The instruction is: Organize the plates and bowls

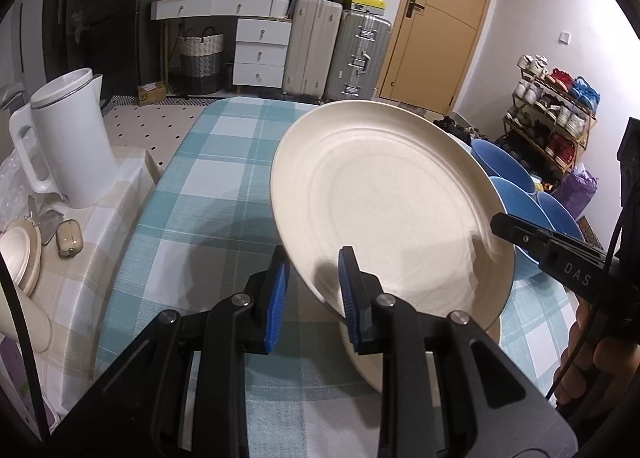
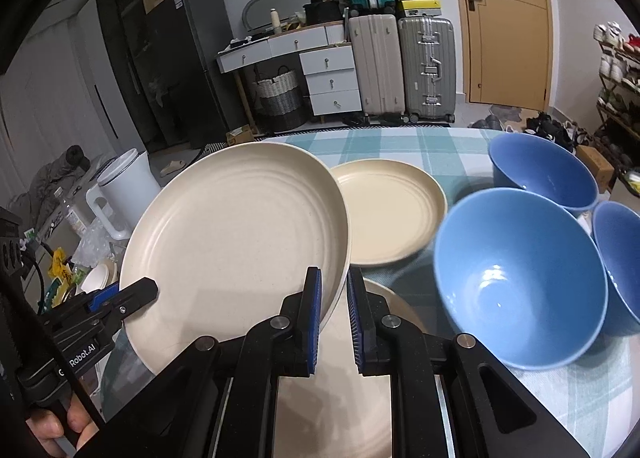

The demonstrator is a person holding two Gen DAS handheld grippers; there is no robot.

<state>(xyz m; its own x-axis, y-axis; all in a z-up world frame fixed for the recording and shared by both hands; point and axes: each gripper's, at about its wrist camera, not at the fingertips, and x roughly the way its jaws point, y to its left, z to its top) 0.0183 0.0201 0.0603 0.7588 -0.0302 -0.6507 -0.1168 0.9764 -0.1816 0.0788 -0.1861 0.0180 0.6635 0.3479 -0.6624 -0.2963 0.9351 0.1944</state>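
White kettle [image 2: 120,194] stood at far left, off the tabletop [image 1: 208,186]; cream plate [image 2: 236,242] held tilted above it, rim clamped at one side by left tool [image 1: 314,298], at the other by right tool [image 2: 334,318]; second cream plate [image 2: 394,214] lying flat; three blue bowls [image 2: 520,278] at right

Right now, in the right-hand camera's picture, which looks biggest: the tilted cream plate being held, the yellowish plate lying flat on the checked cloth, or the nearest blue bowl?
1. Held cream plate, nearest the lens, so unsure.
2. Nearest blue bowl.
3. Flat yellowish plate, farther away.
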